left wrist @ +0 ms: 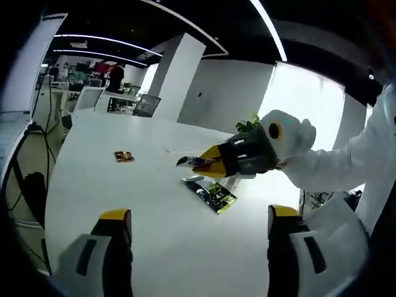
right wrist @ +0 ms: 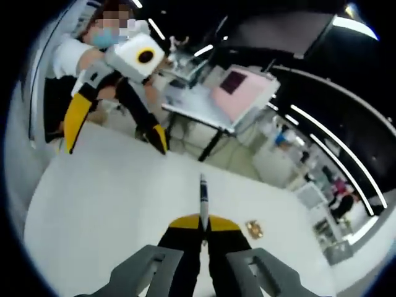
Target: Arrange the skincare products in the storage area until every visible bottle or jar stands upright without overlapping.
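Observation:
My right gripper [left wrist: 202,164] comes in from the right over the white table [left wrist: 111,192], shut on a thin dark sachet [left wrist: 187,161] that sticks out past its yellow tips. In the right gripper view that sachet [right wrist: 203,197] shows edge-on between the closed jaws of my right gripper [right wrist: 203,224]. A flat green and yellow packet [left wrist: 211,194] lies on the table just below it. My left gripper [left wrist: 199,215] stands wide open with nothing between its jaws. From the right gripper view, my left gripper [right wrist: 116,148] hangs open over the table's far edge.
A small brown square packet [left wrist: 124,156] lies apart on the table [right wrist: 111,204], also seen as a brown packet [right wrist: 253,229] at the right. A person's white sleeve [left wrist: 346,167] reaches in. Cables and office desks [left wrist: 93,99] stand beyond the table's left edge.

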Motion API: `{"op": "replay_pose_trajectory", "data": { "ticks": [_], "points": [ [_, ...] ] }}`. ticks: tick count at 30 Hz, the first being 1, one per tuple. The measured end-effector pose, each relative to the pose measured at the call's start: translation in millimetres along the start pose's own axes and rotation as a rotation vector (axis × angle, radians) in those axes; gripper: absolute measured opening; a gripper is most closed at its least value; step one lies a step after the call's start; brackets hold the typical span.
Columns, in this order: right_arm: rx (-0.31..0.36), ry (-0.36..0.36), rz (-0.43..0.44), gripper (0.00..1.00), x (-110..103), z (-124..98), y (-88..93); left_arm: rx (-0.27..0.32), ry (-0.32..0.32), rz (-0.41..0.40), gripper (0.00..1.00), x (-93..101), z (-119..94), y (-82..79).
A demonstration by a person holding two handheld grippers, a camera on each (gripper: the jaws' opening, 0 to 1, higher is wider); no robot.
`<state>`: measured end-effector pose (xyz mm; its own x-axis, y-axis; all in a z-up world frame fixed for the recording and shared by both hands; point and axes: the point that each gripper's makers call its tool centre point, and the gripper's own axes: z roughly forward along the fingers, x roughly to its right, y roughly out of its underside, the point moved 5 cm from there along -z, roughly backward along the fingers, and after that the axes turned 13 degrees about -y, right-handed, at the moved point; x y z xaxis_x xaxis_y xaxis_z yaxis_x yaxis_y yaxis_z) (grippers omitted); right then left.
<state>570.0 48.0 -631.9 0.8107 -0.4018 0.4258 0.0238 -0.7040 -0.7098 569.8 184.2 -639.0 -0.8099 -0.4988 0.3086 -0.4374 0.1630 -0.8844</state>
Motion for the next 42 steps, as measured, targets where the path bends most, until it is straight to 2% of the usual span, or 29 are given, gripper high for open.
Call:
{"op": "replay_pose_trajectory", "data": {
  "ticks": [4, 7, 10, 12, 15, 18, 23, 29, 35, 39, 42],
  "points": [
    [0.027, -0.037, -0.040, 0.00, -17.1, -10.1, -9.1, 0.006, 0.032, -0.004, 0.85, 9.9, 0.9, -6.3],
    [0.022, -0.033, -0.111, 0.00, -23.0, -16.7, -11.7, 0.017, 0.060, -0.009, 0.84, 19.0, -0.1, -11.6],
    [0.025, -0.044, -0.135, 0.00, -33.6, -21.9, -14.5, 0.036, 0.096, -0.029, 0.83, 29.8, 0.0, -18.2],
    [0.015, -0.038, -0.190, 0.00, -38.6, -24.6, -17.1, 0.035, 0.101, -0.024, 0.82, 31.8, 1.7, -19.3],
    [0.019, -0.038, -0.206, 0.00, -45.5, -27.3, -20.1, 0.024, 0.114, -0.012, 0.82, 35.9, 5.3, -19.1],
    [0.021, -0.027, -0.255, 0.00, -49.5, -30.5, -25.6, 0.010, 0.160, -0.026, 0.79, 46.4, 6.2, -17.9],
    [0.038, -0.032, -0.249, 0.00, -54.6, -34.5, -30.2, -0.008, 0.202, -0.031, 0.74, 57.8, 10.3, -15.4],
    [0.056, -0.045, -0.251, 0.00, -62.6, -38.8, -31.1, -0.027, 0.281, -0.094, 0.64, 72.5, 12.7, -12.2],
    [0.077, -0.033, -0.240, 0.00, -63.4, -44.6, -33.5, -0.047, 0.290, -0.105, 0.57, 77.7, 16.1, -8.0],
    [0.066, -0.035, -0.248, 0.01, -63.8, -44.8, -32.1, -0.045, 0.294, -0.120, 0.51, 77.5, 15.4, -8.4],
    [0.080, -0.037, -0.220, 0.01, -63.0, -45.7, -33.0, -0.038, 0.287, -0.124, 0.46, 75.3, 14.4, -8.5]
  ]
}}
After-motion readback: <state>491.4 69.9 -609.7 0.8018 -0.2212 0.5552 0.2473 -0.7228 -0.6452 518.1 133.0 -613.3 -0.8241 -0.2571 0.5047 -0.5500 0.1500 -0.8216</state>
